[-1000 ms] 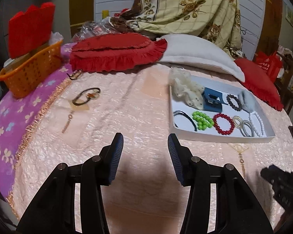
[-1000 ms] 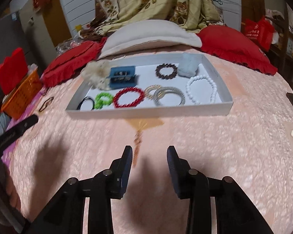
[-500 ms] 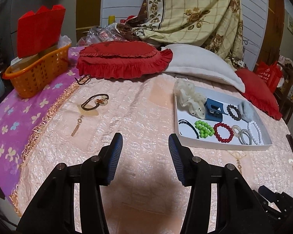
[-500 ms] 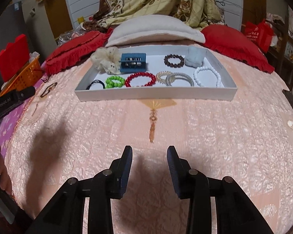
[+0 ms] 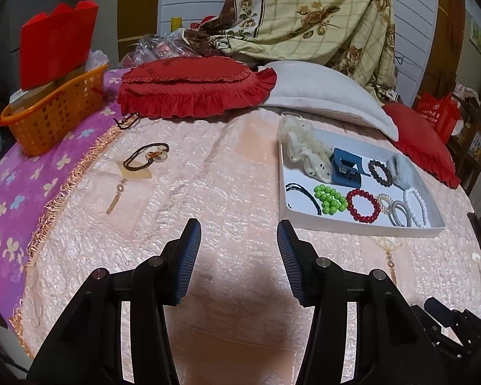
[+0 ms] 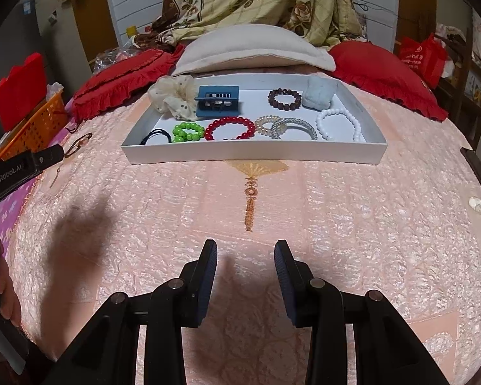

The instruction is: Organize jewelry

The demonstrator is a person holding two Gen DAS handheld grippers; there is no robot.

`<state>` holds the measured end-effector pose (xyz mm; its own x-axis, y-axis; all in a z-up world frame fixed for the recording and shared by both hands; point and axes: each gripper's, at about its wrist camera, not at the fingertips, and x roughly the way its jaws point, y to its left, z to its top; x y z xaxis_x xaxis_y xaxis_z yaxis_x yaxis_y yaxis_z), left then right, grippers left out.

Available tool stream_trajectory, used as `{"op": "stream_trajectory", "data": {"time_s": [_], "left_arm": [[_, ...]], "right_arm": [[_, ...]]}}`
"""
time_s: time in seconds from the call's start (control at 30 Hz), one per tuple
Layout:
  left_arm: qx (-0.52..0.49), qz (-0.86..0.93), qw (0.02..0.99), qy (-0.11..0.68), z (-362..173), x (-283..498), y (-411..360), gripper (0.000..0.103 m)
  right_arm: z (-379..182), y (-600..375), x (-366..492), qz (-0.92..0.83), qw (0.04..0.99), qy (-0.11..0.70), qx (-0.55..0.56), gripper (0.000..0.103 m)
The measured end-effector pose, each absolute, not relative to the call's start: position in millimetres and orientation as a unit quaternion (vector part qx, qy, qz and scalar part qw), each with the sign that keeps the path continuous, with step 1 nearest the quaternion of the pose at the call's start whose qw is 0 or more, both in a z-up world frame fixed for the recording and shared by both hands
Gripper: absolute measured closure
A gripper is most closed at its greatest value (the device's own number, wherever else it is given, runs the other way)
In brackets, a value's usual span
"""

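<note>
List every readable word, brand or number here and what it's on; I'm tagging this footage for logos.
"GenRobot.AI": white print on the black left claw body, seen at the left edge of the right wrist view.
White characters on the red bag: too small and blurred to read.
Nothing legible on the tray, the jewelry or the orange basket.

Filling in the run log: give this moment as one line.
left gripper: open, empty | right gripper: open, empty | white shallow tray: holds bracelets | dark cord bracelet: on pink bedspread, outside tray
</note>
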<state>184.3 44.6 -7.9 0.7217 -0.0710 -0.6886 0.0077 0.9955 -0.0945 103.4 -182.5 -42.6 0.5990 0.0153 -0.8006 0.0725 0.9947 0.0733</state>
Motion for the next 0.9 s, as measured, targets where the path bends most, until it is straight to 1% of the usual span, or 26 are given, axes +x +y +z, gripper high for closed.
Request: {"op": "stream_trajectory", "data": {"time_s": [0.9], "left_arm": [[-0.02, -0.028, 0.91, 0.414, -31, 198, 26, 0.054]], "right_arm": [[-58, -208, 113, -0.037, 0.888, 0.453, 0.071, 0.067]]}}
